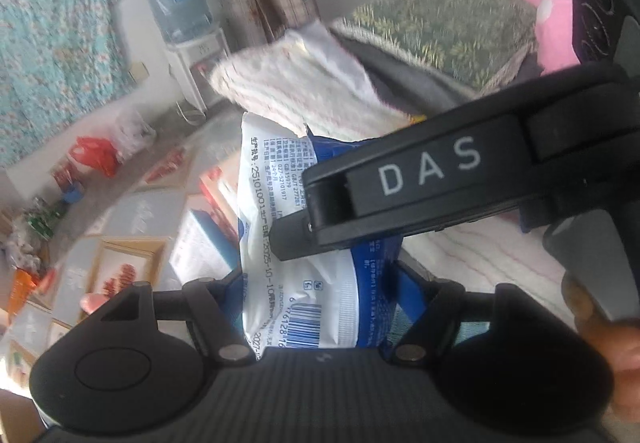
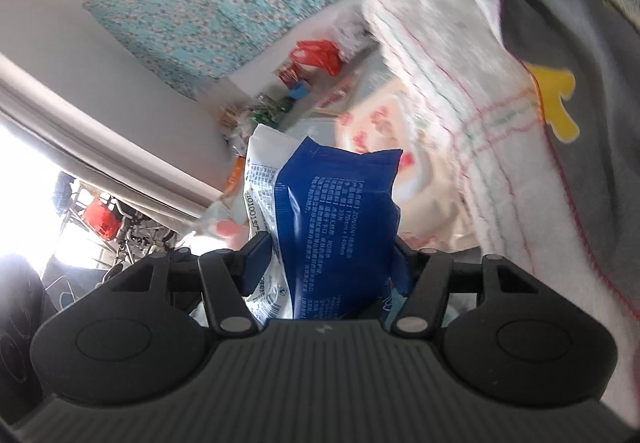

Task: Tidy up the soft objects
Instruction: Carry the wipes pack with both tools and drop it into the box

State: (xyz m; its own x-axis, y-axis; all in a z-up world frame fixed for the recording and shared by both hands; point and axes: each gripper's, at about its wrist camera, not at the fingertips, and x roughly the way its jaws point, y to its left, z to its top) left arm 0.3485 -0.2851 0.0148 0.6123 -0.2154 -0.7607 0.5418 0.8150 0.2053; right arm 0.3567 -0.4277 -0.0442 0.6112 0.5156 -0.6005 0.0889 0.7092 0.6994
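Note:
A soft blue-and-white wipes pack (image 1: 280, 243) stands up between the fingers of my left gripper (image 1: 320, 283), whose pads press on its two sides. My right gripper's finger (image 1: 400, 183), marked DAS, reaches in from the right and lies across the pack. In the right wrist view the same pack (image 2: 336, 211) fills the gap of my right gripper (image 2: 326, 247), squeezed between both pads. A white towel with red and green stripes (image 1: 304, 79) hangs just beyond the pack, blurred. A pink plush toy (image 1: 548, 15) sits at the far right.
A green patterned cushion (image 1: 440, 23) lies on dark grey cloth with a yellow patch (image 2: 556, 103). Flat boxes and frames (image 1: 132, 263) cover the floor. Red bags (image 1: 94, 157), a water-bottle stand (image 1: 180, 3) and a floral curtain (image 1: 52, 35) line the wall. A hand (image 1: 608, 347) grips the right handle.

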